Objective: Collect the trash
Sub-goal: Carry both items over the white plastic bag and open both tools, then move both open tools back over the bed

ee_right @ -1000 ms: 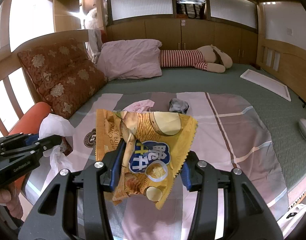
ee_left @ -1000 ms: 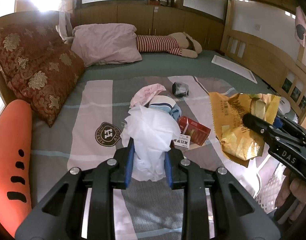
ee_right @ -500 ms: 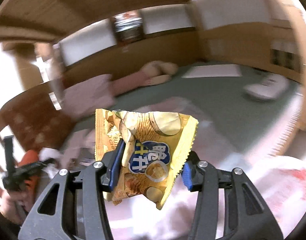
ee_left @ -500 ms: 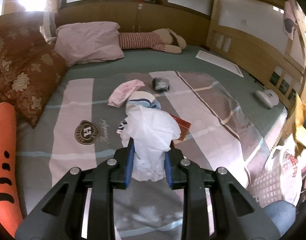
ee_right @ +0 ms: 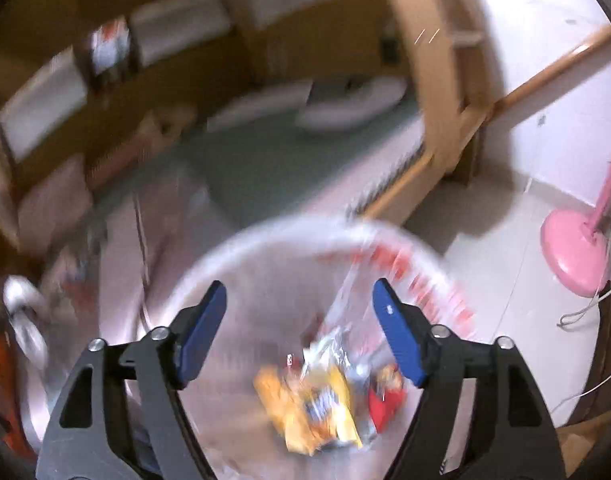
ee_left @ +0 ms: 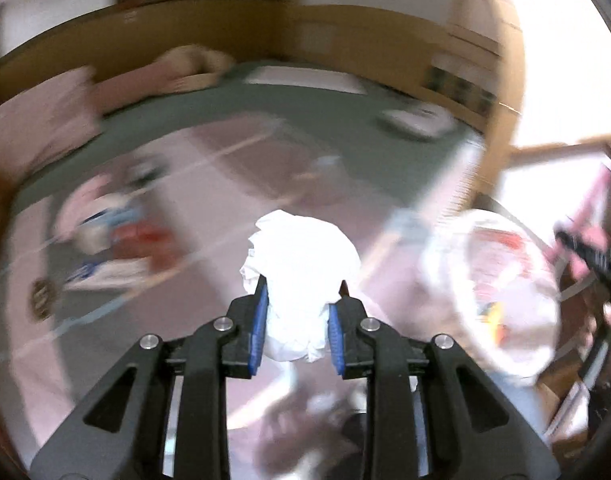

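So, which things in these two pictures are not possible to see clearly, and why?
- Trash left on the bed, left wrist view: motion blur, kinds unreadable.
- Print on the trash bag, right wrist view: blurred.
- Items beside the yellow chip bag in it: smeared.
- Right gripper, left wrist view: cut off by the edge.
- White wad: material unclear.

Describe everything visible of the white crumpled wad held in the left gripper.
The white crumpled wad looks like thin tissue or soft plastic film, bunched into a rounded, wrinkled lump with folds and creases. It is pinched at its lower half between the blue pads of the left gripper, bulging above and a little below them. It hangs in the air above the blurred bedspread, touching nothing else.
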Available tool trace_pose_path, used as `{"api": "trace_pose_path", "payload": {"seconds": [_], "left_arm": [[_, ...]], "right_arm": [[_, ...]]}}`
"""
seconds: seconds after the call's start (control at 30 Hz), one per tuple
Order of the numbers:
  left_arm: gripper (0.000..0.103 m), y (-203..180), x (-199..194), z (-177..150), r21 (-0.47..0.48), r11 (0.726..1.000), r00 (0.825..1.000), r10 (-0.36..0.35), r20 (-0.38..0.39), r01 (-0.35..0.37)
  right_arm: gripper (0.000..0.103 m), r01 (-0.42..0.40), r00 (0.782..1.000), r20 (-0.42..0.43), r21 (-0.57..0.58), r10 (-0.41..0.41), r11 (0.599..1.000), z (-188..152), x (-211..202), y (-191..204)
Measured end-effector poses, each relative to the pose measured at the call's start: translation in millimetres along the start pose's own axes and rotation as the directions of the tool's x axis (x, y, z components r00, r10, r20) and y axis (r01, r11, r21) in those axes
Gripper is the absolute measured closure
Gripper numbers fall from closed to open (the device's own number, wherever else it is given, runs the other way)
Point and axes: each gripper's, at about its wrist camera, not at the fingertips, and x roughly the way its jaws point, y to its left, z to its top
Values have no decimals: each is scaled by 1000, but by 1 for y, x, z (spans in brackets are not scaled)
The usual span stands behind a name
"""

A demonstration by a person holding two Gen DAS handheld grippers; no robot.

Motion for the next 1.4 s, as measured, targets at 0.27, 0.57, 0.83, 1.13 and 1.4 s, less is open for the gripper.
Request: {"api": "trace_pose_path", "payload": {"seconds": [0.27, 0.57, 0.83, 1.13, 1.4], "left_arm": [[23, -175, 40, 36, 173, 948, 963, -256, -88, 268], [7, -55, -6, 28, 40, 999, 999, 6, 47, -8], [4, 121, -81, 2, -206, 926, 933, 343, 109, -317], [4, 224, -84, -56, -431, 778, 866, 501, -14, -457], [4, 215, -91, -59, -398, 809, 880, 476, 12, -432]], "right_arm": [[11, -123, 954, 275, 0, 118, 992, 50, -82, 19], [10, -244, 966, 39, -186, 255, 952, 10, -26, 103], [10, -464, 883, -145, -413, 447, 783, -20, 18, 270], [10, -516, 837, -147, -531, 527, 672, -58, 54, 381], [10, -512, 854, -205, -501, 479, 698, -69, 74, 373]]}}
